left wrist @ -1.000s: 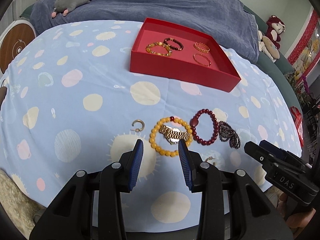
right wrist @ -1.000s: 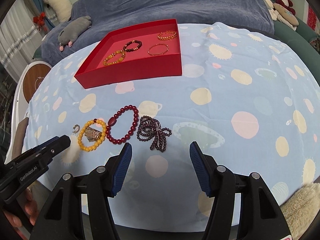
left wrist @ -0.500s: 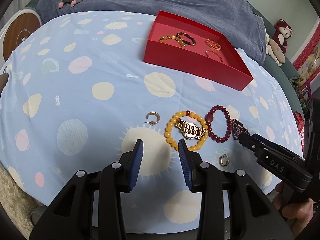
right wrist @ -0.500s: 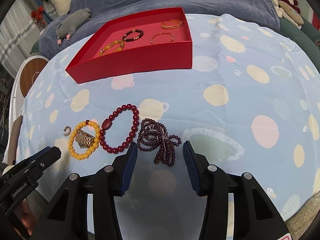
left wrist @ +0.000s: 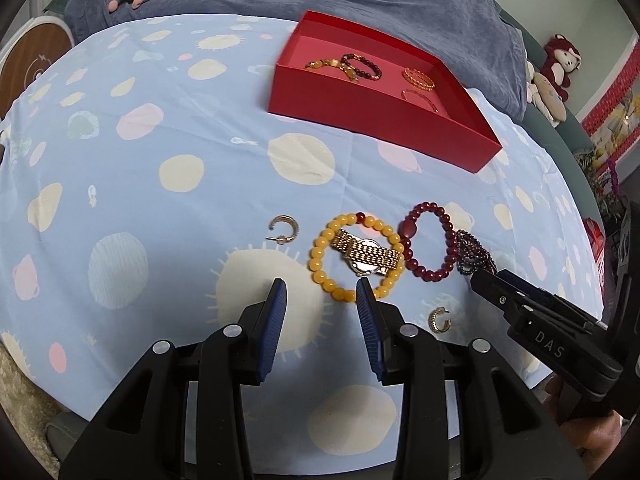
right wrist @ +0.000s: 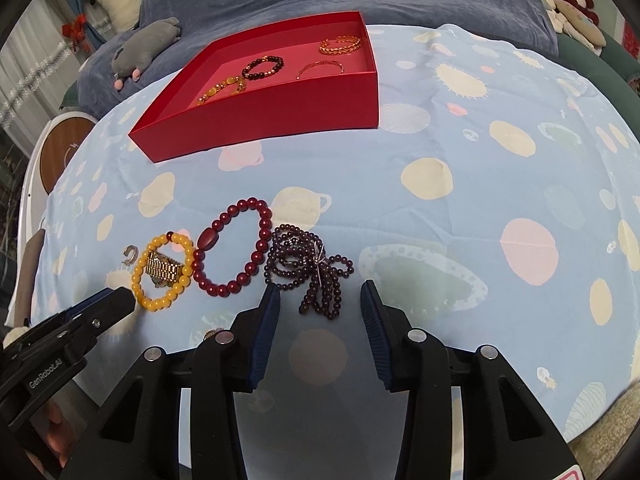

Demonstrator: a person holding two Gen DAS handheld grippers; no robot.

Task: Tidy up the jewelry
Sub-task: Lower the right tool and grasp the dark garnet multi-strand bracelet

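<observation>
Pick-up step: your right tool point(right wrist: 320, 296) is spread wide, empty, bracketing the purple bead strand point(right wrist: 310, 272) on the table point(right wrist: 460, 200). Lower, then close. Red box point(right wrist: 280, 128) waits at 11 o'clock. Left tool point(left wrist: 320, 292) is parted, empty.

Bare cloth point(right wrist: 460, 208) right of purple beads point(right wrist: 308, 268); red bracelet point(right wrist: 236, 252) crowds left.

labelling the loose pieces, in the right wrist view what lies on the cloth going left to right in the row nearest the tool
hoop earring → yellow bead bracelet, with the gold watch lying inside its ring → red bead bracelet → dark purple bead strand
</observation>
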